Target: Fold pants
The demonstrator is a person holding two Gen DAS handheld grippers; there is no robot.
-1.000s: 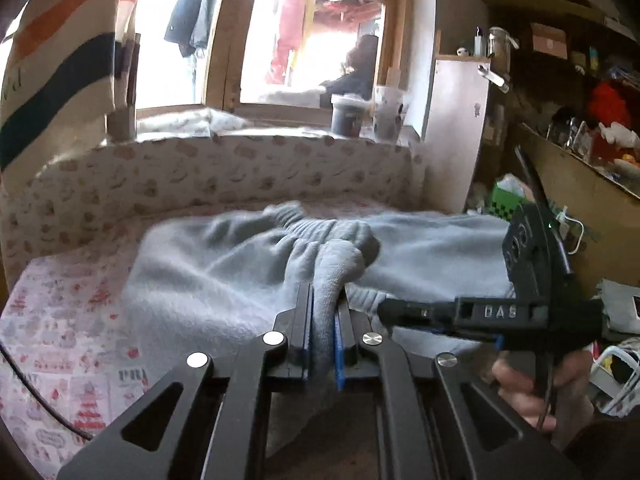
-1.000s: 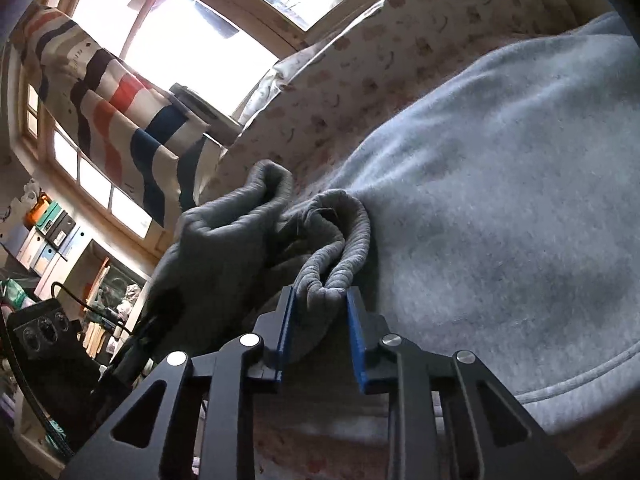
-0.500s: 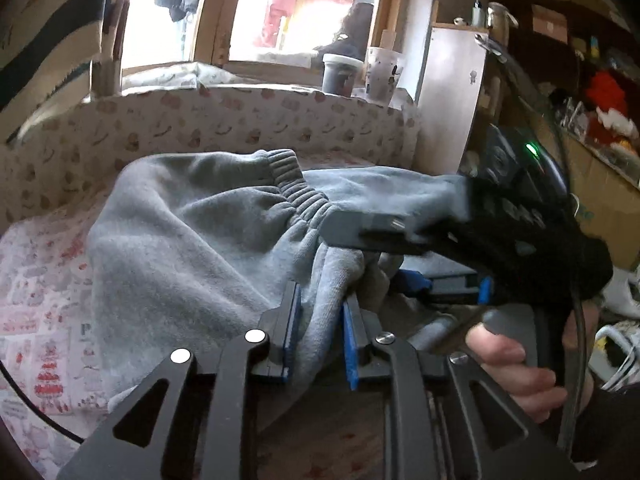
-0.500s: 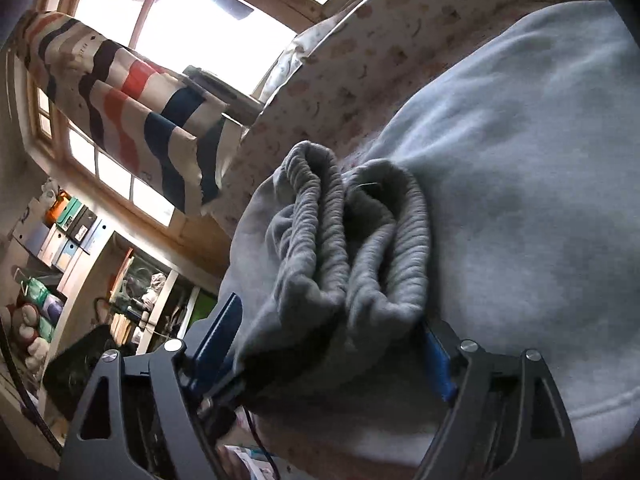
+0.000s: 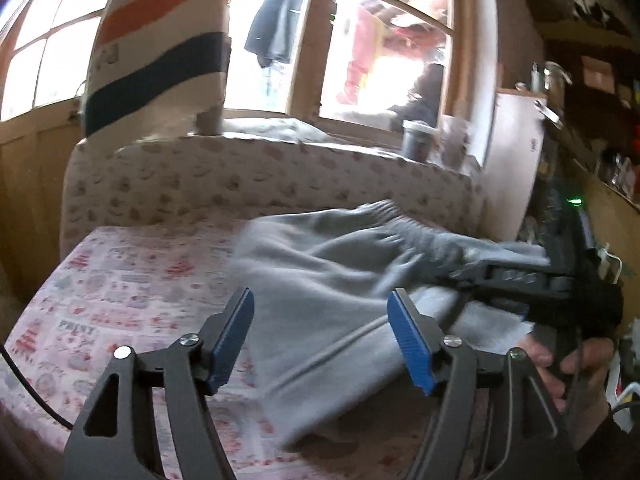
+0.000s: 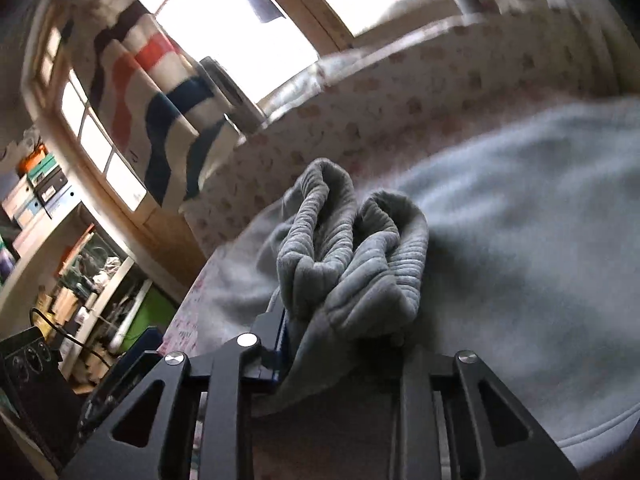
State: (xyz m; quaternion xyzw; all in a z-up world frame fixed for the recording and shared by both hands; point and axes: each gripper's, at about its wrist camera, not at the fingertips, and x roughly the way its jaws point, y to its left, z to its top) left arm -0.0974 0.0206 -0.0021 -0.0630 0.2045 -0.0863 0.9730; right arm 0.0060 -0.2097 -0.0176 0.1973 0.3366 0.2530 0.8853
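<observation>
The left claw (image 5: 320, 336) filled the lower part of the left wrist view, its blue pads (image 5: 234, 336) apart and the jaws opening; grey cloth lay beneath the gap, neither pad pressing on it. The grey pants (image 5: 332, 280) lay rumpled across the middle of that frame on a bed sheet (image 5: 120, 280) printed in red and grey. At the right edge of the frame a hand (image 5: 560, 364) held the right claw (image 5: 472, 276), which reached in from the right to the bunched cloth.

In the right wrist view the right claw (image 6: 344, 340) sat at the bottom centre, its jaws closing on the gathered ribbed waistband (image 6: 352, 248), which was bunched between them; the right pad was hidden under cloth. The rest of the pants spread over the right half of that frame.

Farther back, a padded headboard (image 5: 256, 184) in a pale spotted print crossed the middle of the left wrist view. Above it, at upper left, hung a striped cloth (image 5: 160, 52) before a bright window (image 5: 380, 40). Two cups (image 5: 416, 140) stood on the sill at right
</observation>
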